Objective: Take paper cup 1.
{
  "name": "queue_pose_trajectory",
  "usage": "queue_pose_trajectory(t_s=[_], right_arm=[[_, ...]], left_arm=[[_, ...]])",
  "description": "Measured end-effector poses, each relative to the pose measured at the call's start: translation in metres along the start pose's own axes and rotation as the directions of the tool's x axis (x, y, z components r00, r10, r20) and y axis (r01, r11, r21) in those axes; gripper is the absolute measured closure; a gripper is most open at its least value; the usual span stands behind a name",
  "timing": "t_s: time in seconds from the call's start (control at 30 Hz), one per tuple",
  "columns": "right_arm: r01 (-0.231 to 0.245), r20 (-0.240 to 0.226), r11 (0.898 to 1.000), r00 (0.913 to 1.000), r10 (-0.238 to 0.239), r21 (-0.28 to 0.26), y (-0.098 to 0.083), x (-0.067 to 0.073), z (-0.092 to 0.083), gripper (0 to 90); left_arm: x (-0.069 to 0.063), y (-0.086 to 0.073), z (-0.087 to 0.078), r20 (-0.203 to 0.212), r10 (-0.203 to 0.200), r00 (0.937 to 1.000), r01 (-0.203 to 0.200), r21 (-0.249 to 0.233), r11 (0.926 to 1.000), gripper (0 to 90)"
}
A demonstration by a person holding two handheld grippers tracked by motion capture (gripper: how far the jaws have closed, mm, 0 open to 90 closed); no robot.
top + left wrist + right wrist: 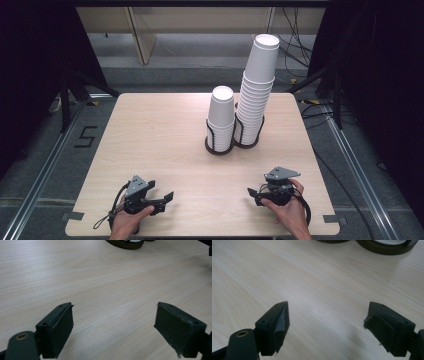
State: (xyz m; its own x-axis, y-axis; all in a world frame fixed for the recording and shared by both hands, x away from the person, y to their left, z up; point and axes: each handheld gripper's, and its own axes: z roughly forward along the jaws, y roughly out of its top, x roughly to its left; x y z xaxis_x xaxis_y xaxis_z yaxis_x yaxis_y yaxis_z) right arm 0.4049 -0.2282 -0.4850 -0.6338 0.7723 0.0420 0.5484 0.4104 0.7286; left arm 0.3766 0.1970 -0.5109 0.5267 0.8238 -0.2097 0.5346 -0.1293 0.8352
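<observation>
Down at the near edge of the table (165, 150), the left gripper (159, 199) sits close to the near left corner, held low in the person's left hand (127, 222), its tips pointing toward the middle of the board. In the left gripper view its two black jaws stand well apart with bare wood between them — released, nothing in the grasp. Over by the near right corner the right gripper (255, 192) is held in the right hand (290, 212), its tips turned toward the left one. In the right gripper view its jaws also stand spread over empty wood — released too. The two grippers are well apart, with a clear stretch of tabletop between them. Farther up, right of the table's centre, a short stack of cups (221, 117) stands upright in a dark wire holder (220, 147). Just beside it, toward the far right corner, a tall stack of cups (257, 90) rises, leaning slightly to the right.
</observation>
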Motion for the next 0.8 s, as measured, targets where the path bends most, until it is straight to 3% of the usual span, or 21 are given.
queue_pose_trajectory(t_s=[0.03, 0.1, 0.27, 0.3, 0.4, 0.43, 0.5, 0.53, 0.57, 0.73, 0.8], right_arm=[[0.016, 0.013, 1.000, 0.9998, -0.016, -0.008, 0.000, -0.001, -0.001, 19.7], [-0.031, 0.002, 1.000, 0.9995, 0.031, 0.003, 0.001, 0.002, -0.002, 20.1], [-0.031, 0.005, 0.999, 0.9995, 0.031, -0.023, 0.002, 0.002, -0.003, 20.0], [-0.011, -0.006, 0.999, 0.9999, 0.011, -0.036, 0.003, 0.001, -0.002, 19.9], [-0.054, 0.001, 0.998, 0.9986, 0.054, -0.033, 0.004, 0.004, -0.003, 20.0], [-0.015, -0.006, 0.999, 0.9999, 0.015, -0.041, 0.005, 0.001, -0.002, 20.0], [-0.033, -0.030, 0.998, 0.9990, 0.031, -0.045, 0.006, 0.001, -0.001, 20.0], [-0.046, -0.009, 0.998, 0.9989, 0.046, -0.053, 0.007, 0.003, -0.002, 19.9], [-0.022, -0.011, 0.998, 0.9997, 0.021, -0.059, 0.009, 0.001, -0.003, 19.9], [-0.014, -0.018, 0.996, 0.9998, 0.013, -0.085, 0.015, 0.001, -0.006, 19.6], [-0.033, -0.022, 0.996, 0.9993, 0.031, -0.084, 0.018, 0.003, -0.007, 19.6]], left_arm=[[0.000, 0.000, 0.000, -0.001, 0.000, 1.0000, 0.000, 0.001, 1.0000, 14.7], [0.000, 0.000, 0.000, 0.003, -0.004, 1.0000, 0.004, -0.003, 1.0000, 14.7], [0.001, 0.000, 0.000, 0.005, -0.003, 1.0000, 0.003, -0.007, 1.0000, 14.6], [0.001, 0.001, -0.001, 0.000, -0.002, 1.0000, 0.002, -0.004, 1.0000, 14.6], [0.002, 0.002, 0.000, 0.002, -0.005, 1.0000, 0.005, -0.011, 0.9999, 14.7], [0.002, 0.002, 0.000, 0.003, -0.003, 1.0000, 0.003, -0.012, 0.9999, 14.6], [0.002, 0.001, 0.000, -0.001, -0.006, 1.0000, 0.006, -0.009, 0.9999, 14.7], [0.002, 0.001, -0.001, -0.006, -0.006, 1.0000, 0.006, -0.007, 1.0000, 14.7], [0.002, 0.001, -0.001, -0.010, -0.009, 0.9999, 0.009, -0.005, 0.9999, 14.7], [0.003, 0.002, -0.002, -0.004, -0.002, 1.0000, 0.002, -0.016, 0.9999, 14.6], [0.003, 0.002, -0.001, -0.002, -0.003, 1.0000, 0.003, -0.017, 0.9998, 14.7]])
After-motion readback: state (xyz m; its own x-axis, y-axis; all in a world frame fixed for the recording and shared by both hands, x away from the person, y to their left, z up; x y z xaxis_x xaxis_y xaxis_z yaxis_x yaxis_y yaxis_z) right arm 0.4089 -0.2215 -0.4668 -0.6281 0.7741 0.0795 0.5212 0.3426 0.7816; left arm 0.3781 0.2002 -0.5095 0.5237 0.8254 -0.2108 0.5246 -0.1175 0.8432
